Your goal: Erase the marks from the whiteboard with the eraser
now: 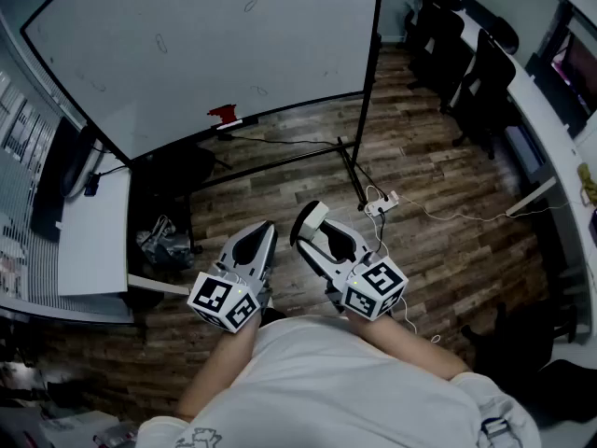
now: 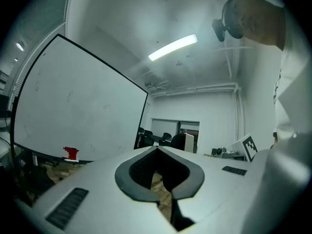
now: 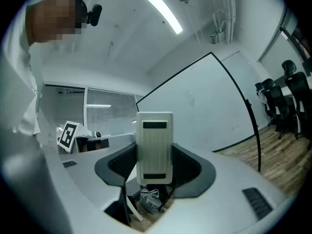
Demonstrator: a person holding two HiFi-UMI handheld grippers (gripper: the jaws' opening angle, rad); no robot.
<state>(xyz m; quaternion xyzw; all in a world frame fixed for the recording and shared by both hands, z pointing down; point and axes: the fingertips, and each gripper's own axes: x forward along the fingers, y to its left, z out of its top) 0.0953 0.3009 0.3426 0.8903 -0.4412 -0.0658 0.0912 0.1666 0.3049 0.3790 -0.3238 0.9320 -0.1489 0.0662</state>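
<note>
Right gripper (image 1: 315,230) pinching eraser (image 3: 154,147), left gripper (image 1: 260,238) pressed together, whiteboard (image 1: 205,45) marks faint.

The person wears a pale grey short-sleeved T-shirt (image 1: 373,381), filling the bottom of the head view, with a small dark print at its lower left edge. The left gripper (image 1: 261,236) and right gripper (image 1: 319,236) are white moulded plastic shells, with dark grey ribbed lining inside the jaws. Each carries a cube of black-and-white square markers (image 1: 224,301) at its rear. Dark ribbed slots mark the shells. A dark head-mounted camera (image 2: 222,28) shows at the upper right of the left gripper view.
</note>
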